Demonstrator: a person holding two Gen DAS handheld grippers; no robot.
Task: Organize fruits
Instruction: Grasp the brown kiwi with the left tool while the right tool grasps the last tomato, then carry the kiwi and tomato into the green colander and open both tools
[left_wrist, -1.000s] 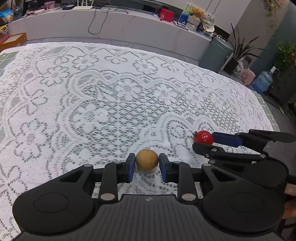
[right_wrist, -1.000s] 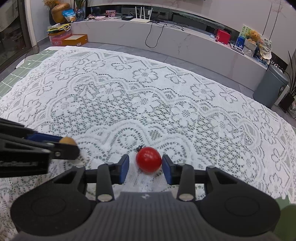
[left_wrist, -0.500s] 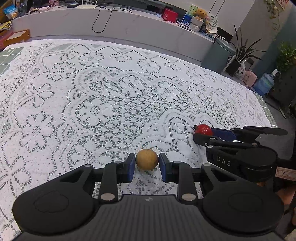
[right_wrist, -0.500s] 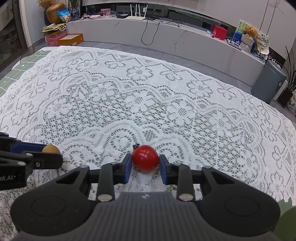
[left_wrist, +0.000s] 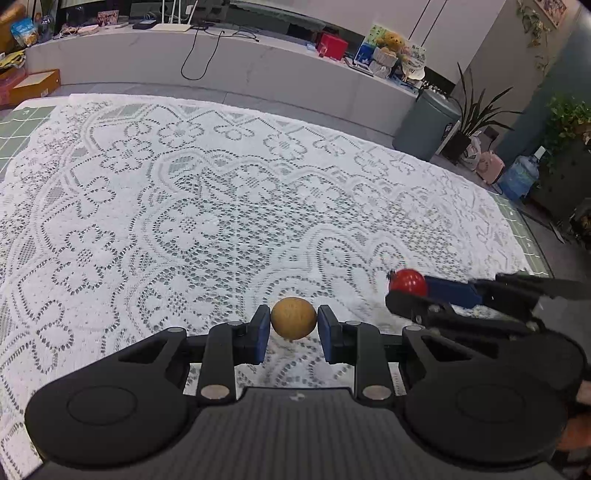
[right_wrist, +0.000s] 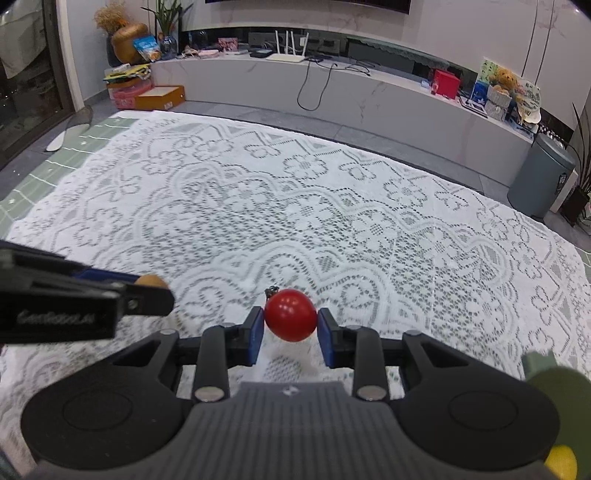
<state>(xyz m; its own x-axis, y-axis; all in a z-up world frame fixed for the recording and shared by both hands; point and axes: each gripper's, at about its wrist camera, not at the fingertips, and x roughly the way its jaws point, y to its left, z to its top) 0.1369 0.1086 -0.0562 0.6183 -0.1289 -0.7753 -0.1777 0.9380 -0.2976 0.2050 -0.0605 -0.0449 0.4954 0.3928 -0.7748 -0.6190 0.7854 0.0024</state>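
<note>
Jaws of the left gripper are clenched on a round tan fruit; jaws of the right gripper are clenched on a red tomato, stem end tilted up-left. Both fruits sit above the desk, which carries a white lace cloth over a green mat. Behind: long grey counter, grey bin, potted plant, router. Grippers are side by side, near each other.

Your right gripper, open around the round red tomato a second ago, now clamps it. Both grippers have risen, lifting it and the round tan fruit off the white lace tablecloth.
</note>
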